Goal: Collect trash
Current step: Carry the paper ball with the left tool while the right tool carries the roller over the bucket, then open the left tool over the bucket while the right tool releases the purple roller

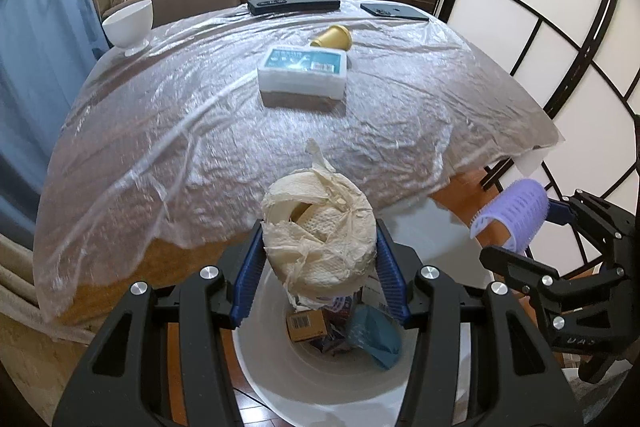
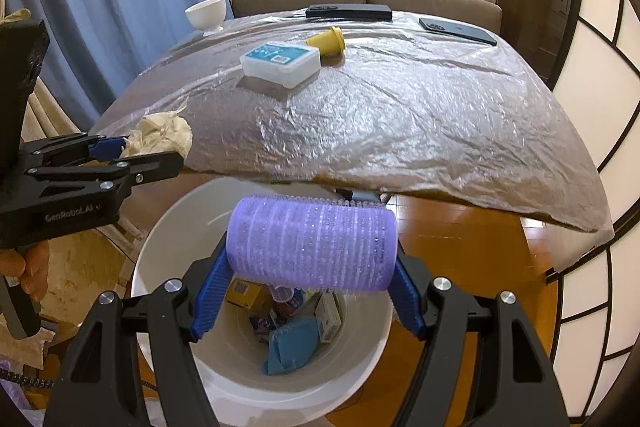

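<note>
My left gripper (image 1: 320, 247) is shut on a crumpled wad of cream tissue paper (image 1: 320, 227), held over the white trash bin (image 1: 320, 387). The wad (image 2: 160, 137) and the left gripper (image 2: 132, 157) also show at the left of the right wrist view. My right gripper (image 2: 310, 259) is shut on a purple hair roller (image 2: 312, 243), gripped by its two ends above the same bin (image 2: 168, 227). From the left wrist camera, the roller (image 1: 508, 213) is visible at the right. Inside the bin lie a blue wrapper (image 2: 292, 343), small boxes and other scraps.
The table (image 1: 200, 131) under a wrinkled clear plastic sheet carries a white box with a teal label (image 1: 302, 71), a tipped yellow cup (image 1: 332, 37), a white bowl (image 1: 130, 23), a black remote (image 1: 294, 3) and a dark phone (image 1: 394, 11). A sofa stands behind it and a paper screen to the right.
</note>
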### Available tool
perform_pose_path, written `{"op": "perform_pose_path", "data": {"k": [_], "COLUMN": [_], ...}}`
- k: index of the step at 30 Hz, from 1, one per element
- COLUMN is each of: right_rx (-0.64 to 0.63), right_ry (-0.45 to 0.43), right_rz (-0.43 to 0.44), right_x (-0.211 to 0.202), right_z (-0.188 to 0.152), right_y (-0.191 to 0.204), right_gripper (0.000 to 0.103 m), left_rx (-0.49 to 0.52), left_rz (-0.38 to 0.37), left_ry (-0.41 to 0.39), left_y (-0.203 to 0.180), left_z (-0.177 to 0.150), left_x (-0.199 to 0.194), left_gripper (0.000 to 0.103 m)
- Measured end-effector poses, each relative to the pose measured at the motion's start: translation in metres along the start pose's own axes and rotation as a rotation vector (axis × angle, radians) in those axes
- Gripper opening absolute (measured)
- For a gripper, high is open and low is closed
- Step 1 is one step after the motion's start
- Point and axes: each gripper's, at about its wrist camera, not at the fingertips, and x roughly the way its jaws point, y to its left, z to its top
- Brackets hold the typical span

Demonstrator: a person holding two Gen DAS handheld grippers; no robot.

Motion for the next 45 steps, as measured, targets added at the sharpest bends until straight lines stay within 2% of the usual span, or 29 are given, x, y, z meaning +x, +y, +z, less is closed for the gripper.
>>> {"op": "perform_pose_path", "data": {"k": [22,45], "right_rx": [0.028,0.040], "right_ry": [0.090,0.157], "right_rz": [0.033,0.052], "right_x": [0.022,0.049], "right_z": [-0.026,-0.031], "right_y": [-0.009,-0.011], "right_gripper": [0.069,0.069], "left_rx": [-0.025,-0.010], "left_rz": [0.021,0.020], "left_ry": [0.090,0.182], "left_y": [-0.018,-0.021], "left_z": [-0.045,-0.075], "left_x": [0.020,0.057], "left_gripper": [0.053,0.053]}}
